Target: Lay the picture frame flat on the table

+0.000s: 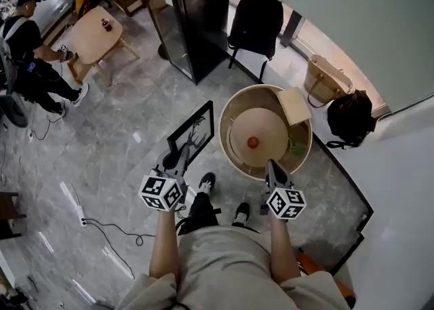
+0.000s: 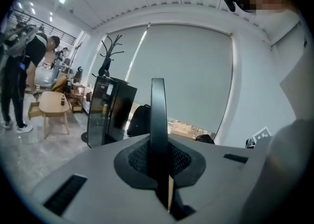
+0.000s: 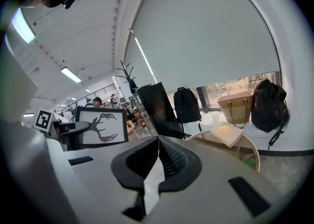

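The picture frame [image 1: 194, 133] is black-edged with a white print of antlers. It hangs upright above the floor, just left of the round wooden table [image 1: 264, 88]. My left gripper [image 1: 178, 157] is shut on the frame's lower edge. In the left gripper view the frame [image 2: 158, 115] stands edge-on between the closed jaws. My right gripper [image 1: 272, 167] is shut with nothing in it, at the table's near rim. From the right gripper view [image 3: 158, 143] the frame [image 3: 100, 126] shows at the left and the table rim [image 3: 248, 145] at the right.
A tan dome with a red knob [image 1: 252, 142] and a pale book [image 1: 295, 105] lie on the table. A black cabinet [image 1: 190, 17], black backpack [image 1: 256, 20], woven bag [image 1: 325, 81] and black bag [image 1: 351, 117] stand beyond. A person [image 1: 27, 51] stands by a small table [image 1: 95, 34].
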